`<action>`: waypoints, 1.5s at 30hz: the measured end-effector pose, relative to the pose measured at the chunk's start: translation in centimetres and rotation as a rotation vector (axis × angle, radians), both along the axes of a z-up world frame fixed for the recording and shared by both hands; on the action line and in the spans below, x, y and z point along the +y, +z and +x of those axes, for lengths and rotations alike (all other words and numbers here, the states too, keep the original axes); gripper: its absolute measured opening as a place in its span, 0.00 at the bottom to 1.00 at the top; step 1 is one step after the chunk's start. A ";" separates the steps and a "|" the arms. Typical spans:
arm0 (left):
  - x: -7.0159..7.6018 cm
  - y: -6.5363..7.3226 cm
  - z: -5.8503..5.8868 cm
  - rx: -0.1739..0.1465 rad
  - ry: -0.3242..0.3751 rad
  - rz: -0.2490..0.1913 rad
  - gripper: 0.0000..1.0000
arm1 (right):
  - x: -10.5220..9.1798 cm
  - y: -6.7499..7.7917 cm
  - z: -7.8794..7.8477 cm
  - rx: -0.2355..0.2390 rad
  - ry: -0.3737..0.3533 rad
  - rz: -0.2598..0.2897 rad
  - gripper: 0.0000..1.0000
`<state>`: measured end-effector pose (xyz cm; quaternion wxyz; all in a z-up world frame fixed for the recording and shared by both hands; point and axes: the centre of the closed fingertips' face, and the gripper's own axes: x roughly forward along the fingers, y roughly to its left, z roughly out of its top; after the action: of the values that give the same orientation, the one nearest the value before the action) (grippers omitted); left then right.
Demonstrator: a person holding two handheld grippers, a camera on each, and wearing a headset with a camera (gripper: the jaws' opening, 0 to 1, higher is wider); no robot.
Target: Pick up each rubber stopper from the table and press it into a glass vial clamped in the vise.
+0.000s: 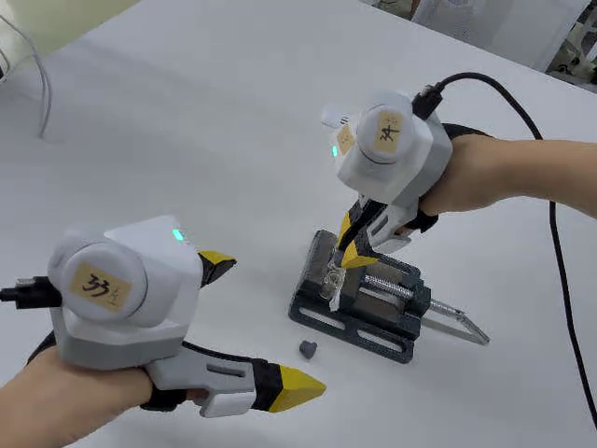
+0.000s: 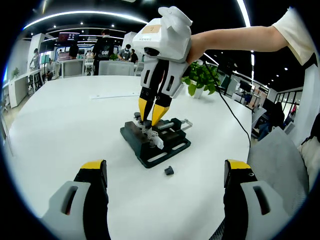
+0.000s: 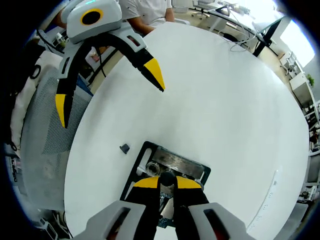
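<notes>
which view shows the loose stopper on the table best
The head view: the loose stopper lies largest and unobstructed on the table beside the vise. The left gripper view shows it smaller, before the vise; the right gripper view shows a tiny dark speck.

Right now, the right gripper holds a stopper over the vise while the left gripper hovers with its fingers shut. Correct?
No. The left gripper's fingers are open, spread wide in the left gripper view. The right gripper does hold a stopper over the vise.
</notes>
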<state>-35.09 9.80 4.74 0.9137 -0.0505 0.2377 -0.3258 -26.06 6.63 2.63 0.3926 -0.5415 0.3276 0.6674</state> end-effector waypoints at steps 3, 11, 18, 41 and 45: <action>0.0 0.1 0.0 -0.001 0.001 -0.002 0.97 | 0.0 0.0 0.0 -0.005 0.027 0.021 0.03; -0.2 0.1 0.1 0.003 -0.006 -0.004 0.97 | 0.0 0.0 0.1 -0.007 0.051 0.010 0.04; -0.3 0.0 0.1 0.006 -0.009 -0.006 0.96 | 0.0 -0.1 0.0 -0.031 0.039 -0.015 0.04; -0.7 -0.1 0.1 0.009 -0.015 -0.014 0.96 | 0.3 -0.1 0.0 -0.057 -0.252 -0.057 0.02; -0.8 -0.1 0.1 0.009 -0.013 -0.017 0.96 | 0.1 -0.1 -0.1 -0.063 -0.264 -0.043 0.03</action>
<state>-34.95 9.03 4.59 0.9100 -0.0582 0.2394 -0.3336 -26.12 6.73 2.54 0.4753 -0.5228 0.3979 0.5852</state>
